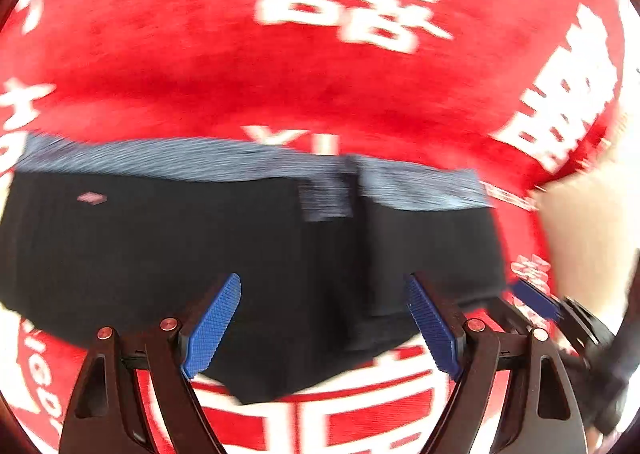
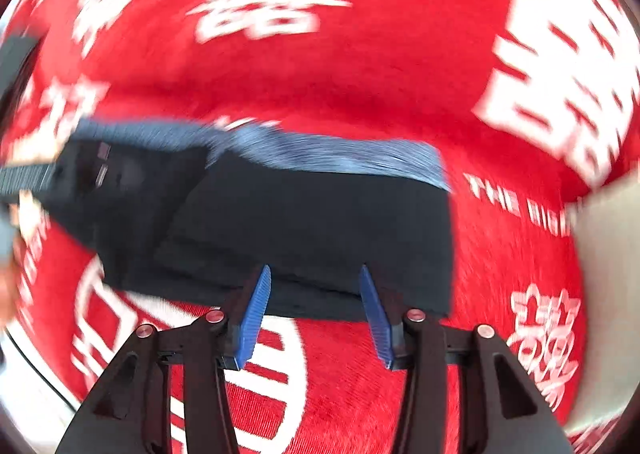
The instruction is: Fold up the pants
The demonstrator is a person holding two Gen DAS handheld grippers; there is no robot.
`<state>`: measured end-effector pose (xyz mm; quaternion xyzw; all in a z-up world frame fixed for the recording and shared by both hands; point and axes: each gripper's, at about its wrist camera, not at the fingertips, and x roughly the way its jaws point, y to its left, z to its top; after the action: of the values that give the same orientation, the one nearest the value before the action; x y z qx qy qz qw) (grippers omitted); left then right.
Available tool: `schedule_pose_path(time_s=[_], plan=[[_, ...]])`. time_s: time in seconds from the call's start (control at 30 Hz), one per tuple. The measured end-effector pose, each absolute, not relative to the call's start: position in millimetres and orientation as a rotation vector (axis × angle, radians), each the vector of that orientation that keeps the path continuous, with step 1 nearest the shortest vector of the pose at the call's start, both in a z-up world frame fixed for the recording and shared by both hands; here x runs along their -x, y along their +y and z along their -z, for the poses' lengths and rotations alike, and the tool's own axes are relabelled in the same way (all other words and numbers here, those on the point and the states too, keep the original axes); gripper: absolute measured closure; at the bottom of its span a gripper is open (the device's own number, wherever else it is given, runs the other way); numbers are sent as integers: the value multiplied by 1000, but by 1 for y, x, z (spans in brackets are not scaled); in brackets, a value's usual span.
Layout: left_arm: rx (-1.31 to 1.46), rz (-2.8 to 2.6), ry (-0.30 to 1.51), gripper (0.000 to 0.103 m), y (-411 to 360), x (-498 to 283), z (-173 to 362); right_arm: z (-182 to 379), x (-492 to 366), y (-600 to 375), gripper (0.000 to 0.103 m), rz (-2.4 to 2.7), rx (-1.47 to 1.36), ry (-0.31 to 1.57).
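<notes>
The black pants (image 1: 200, 254) lie folded flat on the red cloth, with a grey-blue waistband (image 1: 240, 162) along the far edge. My left gripper (image 1: 324, 318) is open and empty, held above the near part of the pants. My right gripper (image 2: 316, 310) is open and empty, just over the near edge of the pants (image 2: 304, 230). The right gripper's blue pad also shows at the right of the left wrist view (image 1: 536, 300). Both views are motion-blurred.
A red cloth (image 1: 280, 74) with white printed characters covers the surface under the pants. A pale bare surface (image 2: 608, 274) shows past the cloth's right edge. The other gripper's dark body (image 2: 24, 174) shows at the left of the right wrist view.
</notes>
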<state>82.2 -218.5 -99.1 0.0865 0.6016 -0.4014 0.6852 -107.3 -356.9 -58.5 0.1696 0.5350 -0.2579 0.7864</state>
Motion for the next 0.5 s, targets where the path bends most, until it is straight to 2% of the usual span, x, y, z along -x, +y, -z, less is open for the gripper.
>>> schedule_pose_path(time_s=[0.2, 0.23, 0.27, 0.4, 0.47, 0.5], plan=[[-253, 1005, 1383, 18, -258, -61, 106, 66, 127, -378, 53, 586, -493, 1161], [-257, 1006, 1397, 21, -262, -62, 112, 66, 129, -380, 53, 585, -511, 1160], [-262, 1007, 1414, 35, -266, -61, 117, 67, 132, -380, 52, 585, -532, 1158], [-305, 1014, 1483, 64, -278, -62, 137, 70, 143, -383, 53, 586, -584, 1153], [-332, 1018, 1508, 98, -281, -61, 141, 71, 146, -385, 54, 584, -600, 1151], [-320, 1022, 1521, 98, -281, -61, 140, 70, 146, -387, 57, 583, -605, 1151]])
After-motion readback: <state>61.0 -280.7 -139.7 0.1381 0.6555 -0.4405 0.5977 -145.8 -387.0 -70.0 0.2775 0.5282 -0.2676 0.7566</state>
